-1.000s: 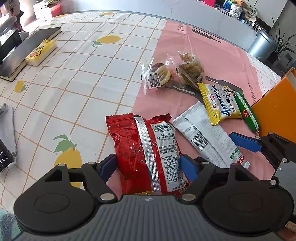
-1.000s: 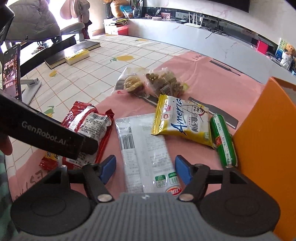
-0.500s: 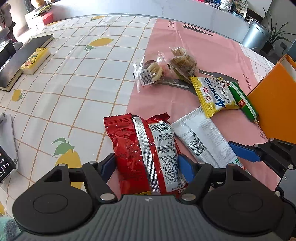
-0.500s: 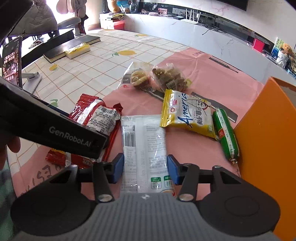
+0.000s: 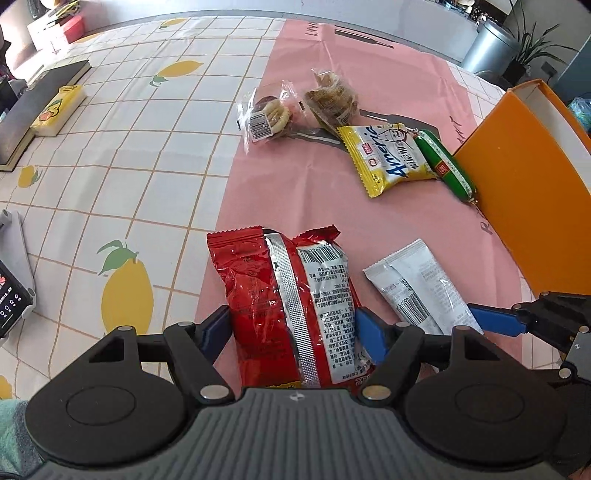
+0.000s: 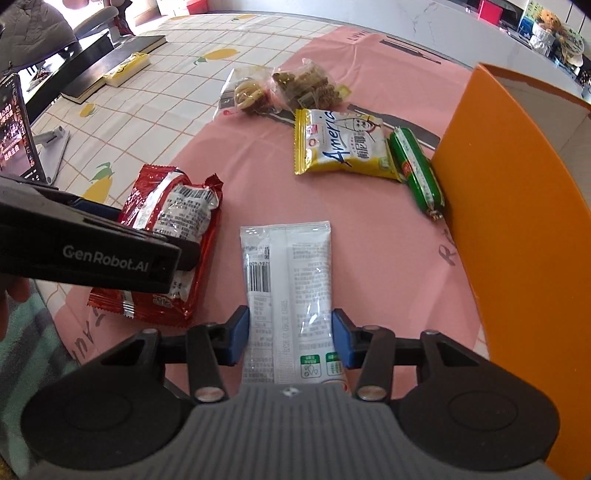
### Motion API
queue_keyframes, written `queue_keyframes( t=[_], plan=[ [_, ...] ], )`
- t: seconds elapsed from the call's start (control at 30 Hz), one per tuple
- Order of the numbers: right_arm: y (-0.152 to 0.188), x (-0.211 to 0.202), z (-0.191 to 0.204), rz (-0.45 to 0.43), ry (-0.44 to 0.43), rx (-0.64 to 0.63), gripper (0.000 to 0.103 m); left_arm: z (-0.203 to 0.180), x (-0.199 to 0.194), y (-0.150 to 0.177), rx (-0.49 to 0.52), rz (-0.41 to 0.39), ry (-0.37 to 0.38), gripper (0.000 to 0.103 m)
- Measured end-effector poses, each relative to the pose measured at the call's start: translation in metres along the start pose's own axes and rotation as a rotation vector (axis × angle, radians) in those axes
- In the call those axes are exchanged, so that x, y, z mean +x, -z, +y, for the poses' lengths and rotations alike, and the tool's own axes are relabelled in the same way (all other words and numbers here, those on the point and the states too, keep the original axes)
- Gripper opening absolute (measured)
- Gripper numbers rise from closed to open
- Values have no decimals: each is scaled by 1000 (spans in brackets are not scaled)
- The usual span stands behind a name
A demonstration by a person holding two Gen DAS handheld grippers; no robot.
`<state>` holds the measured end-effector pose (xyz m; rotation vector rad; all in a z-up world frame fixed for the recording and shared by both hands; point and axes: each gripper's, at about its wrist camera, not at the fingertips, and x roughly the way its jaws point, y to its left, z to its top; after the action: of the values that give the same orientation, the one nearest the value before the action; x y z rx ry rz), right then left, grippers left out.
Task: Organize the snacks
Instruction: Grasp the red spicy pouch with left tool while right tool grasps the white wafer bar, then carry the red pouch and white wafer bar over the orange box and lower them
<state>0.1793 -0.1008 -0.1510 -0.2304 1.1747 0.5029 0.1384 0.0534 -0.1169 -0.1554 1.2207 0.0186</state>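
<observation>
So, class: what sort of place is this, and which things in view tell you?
Probably a home living or dining room: a table under a lemon-print tablecloth, a potted green plant beside a grey metal bin, and a stuffed toy bear on a far shelf.

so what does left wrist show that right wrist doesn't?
Only left wrist: a grey bin and plant past the table, and the right gripper seen from the side.

Only right wrist: a chair with a grey coat, and the left gripper seen from the side.

Both: red bag between the left pads, white pouch between the right pads, which are closing, yellow pack, green sausage, two clear cookie packs, orange box.
</observation>
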Motion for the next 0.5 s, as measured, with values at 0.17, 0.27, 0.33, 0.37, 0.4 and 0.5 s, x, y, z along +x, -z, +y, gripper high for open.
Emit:
queue_keyframes(
  t=[0.17, 0.27, 0.33, 0.37, 0.4, 0.5],
  plan=[
    [9, -21, -13, -7, -31, 62, 44, -8, -17, 6, 19, -16, 8, 83],
    [17, -38, -20, -27, -47, 89, 44, -15, -29, 10, 36, -32, 10, 83],
    [21, -51, -23, -46, -47, 92, 44, -21, -38, 11, 50, -46, 15, 83],
    [24, -56, -24, -55, -46, 91, 44, -24, -43, 11, 58, -54, 16, 83],
    [26, -64, -25, -67, -45, 89, 44, -27, -48, 11, 66, -61, 17, 83],
    [30, -86, -30, -99, -37, 75, 44, -41, -63, 10, 106, -83, 23, 83]
  ],
)
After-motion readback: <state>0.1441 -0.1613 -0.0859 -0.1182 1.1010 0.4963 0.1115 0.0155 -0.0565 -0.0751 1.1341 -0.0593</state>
